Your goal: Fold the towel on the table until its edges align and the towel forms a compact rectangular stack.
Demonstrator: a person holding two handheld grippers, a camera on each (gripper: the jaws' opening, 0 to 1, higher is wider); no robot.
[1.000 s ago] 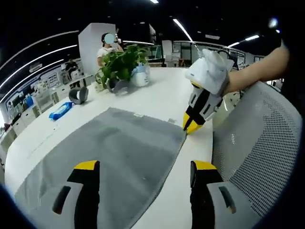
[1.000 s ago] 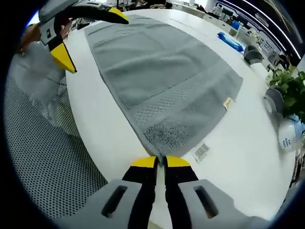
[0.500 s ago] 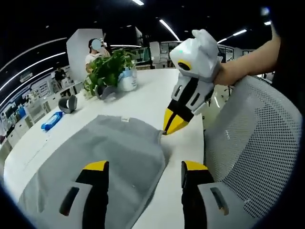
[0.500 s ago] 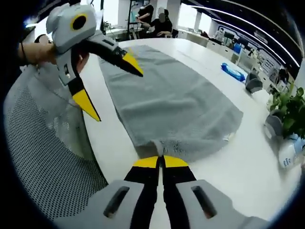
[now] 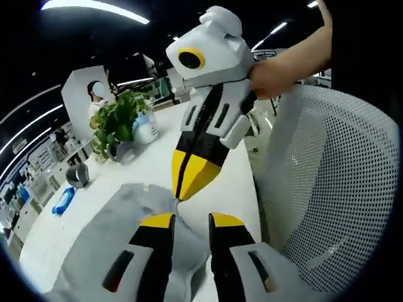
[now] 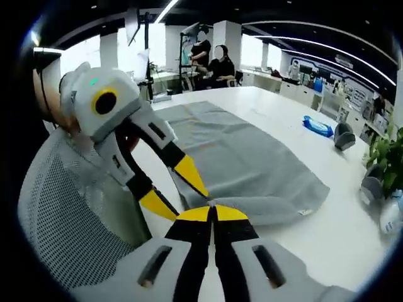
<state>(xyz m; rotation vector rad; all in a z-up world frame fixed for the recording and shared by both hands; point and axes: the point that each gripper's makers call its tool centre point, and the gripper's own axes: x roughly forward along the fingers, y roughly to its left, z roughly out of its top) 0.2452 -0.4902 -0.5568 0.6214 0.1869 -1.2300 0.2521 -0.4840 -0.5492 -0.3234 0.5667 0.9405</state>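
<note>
The grey towel (image 5: 107,239) lies on the white table (image 5: 220,182), its near end lifted and bunched. In the right gripper view, the towel (image 6: 252,163) stretches away across the table. My right gripper (image 6: 212,212) is shut on a towel corner held just above the table. In the left gripper view, the right gripper (image 5: 186,189) hangs tip-down right in front of my left gripper (image 5: 192,220). The left jaws stand narrowly apart with towel cloth between them. In the right gripper view, the left gripper (image 6: 174,190) straddles the towel's near edge, touching distance from the right tips.
A grey mesh chair (image 5: 334,189) stands close against the table's near edge, also the chair (image 6: 75,214). A potted plant (image 5: 116,123), a white bottle (image 5: 146,131), a dark round object (image 5: 79,176) and a blue packet (image 6: 317,126) sit far across the table. People (image 6: 211,60) stand behind.
The right gripper has lifted the towel corner and carried it over to the left gripper, doubling the towel's end. The left jaws have narrowed around the cloth.
</note>
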